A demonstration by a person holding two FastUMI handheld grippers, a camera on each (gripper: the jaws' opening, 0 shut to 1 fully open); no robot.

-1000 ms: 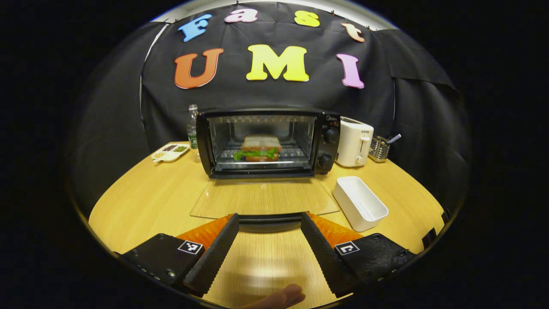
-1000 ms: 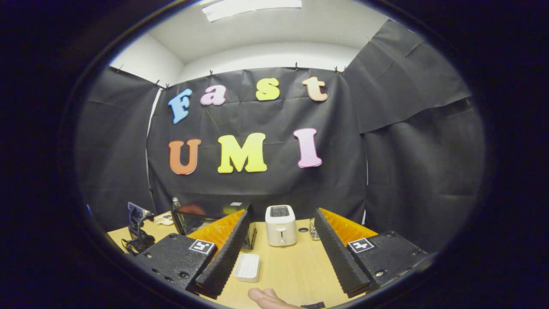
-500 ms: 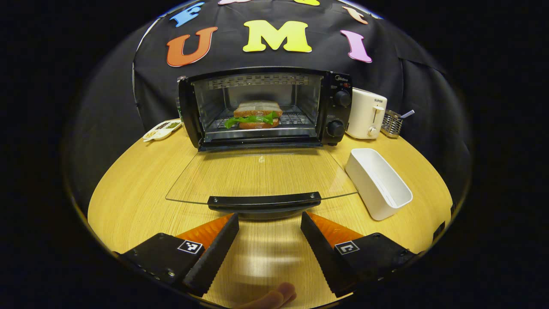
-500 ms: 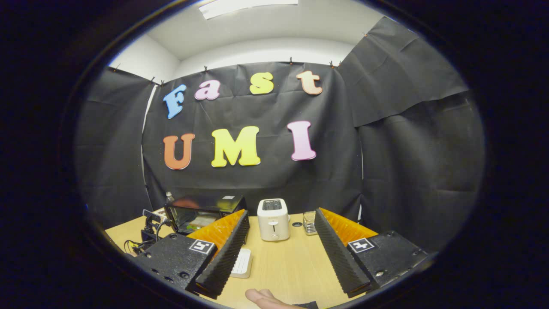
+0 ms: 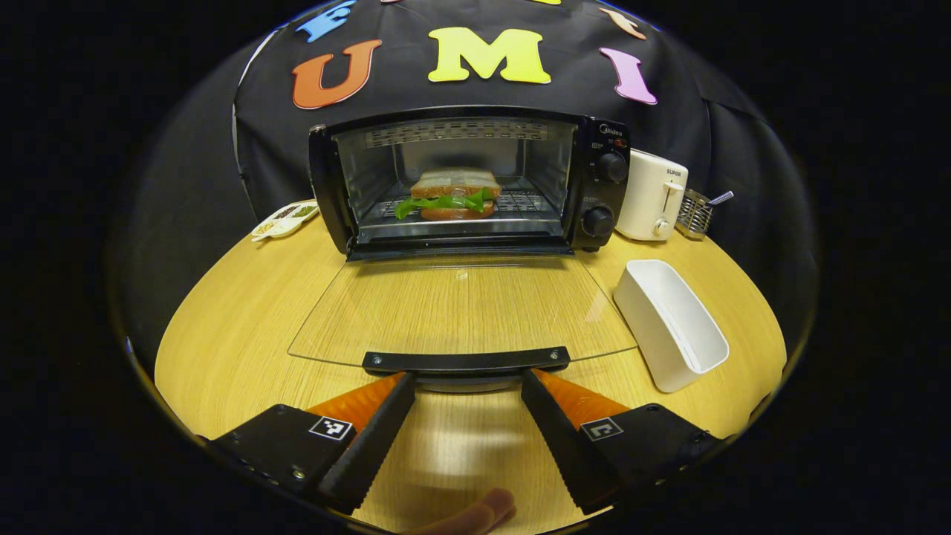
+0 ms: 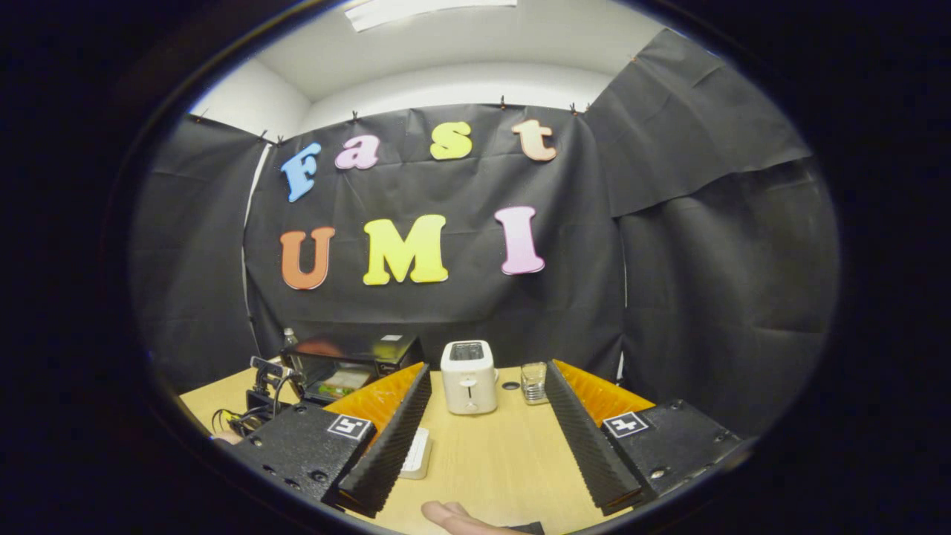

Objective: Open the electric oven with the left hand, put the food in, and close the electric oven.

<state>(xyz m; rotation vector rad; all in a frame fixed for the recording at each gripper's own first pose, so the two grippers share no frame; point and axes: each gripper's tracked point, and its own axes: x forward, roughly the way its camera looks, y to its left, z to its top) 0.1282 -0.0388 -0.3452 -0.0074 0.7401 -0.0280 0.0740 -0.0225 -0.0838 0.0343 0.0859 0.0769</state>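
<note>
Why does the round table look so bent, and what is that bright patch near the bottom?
Left gripper view: the fisheye lens bows the table edge; the pale patch between the jaws looks like lamp glare on the wood, and the glass door carries small glints. Right gripper view: a bright ceiling light shows at the top.

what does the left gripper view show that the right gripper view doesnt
Left gripper view: the oven door's handle, the two knobs and the snack tray. Right gripper view: the ceiling light and the white wall. Shared: the oven, the toaster, the white tub and the wooden table.
</note>
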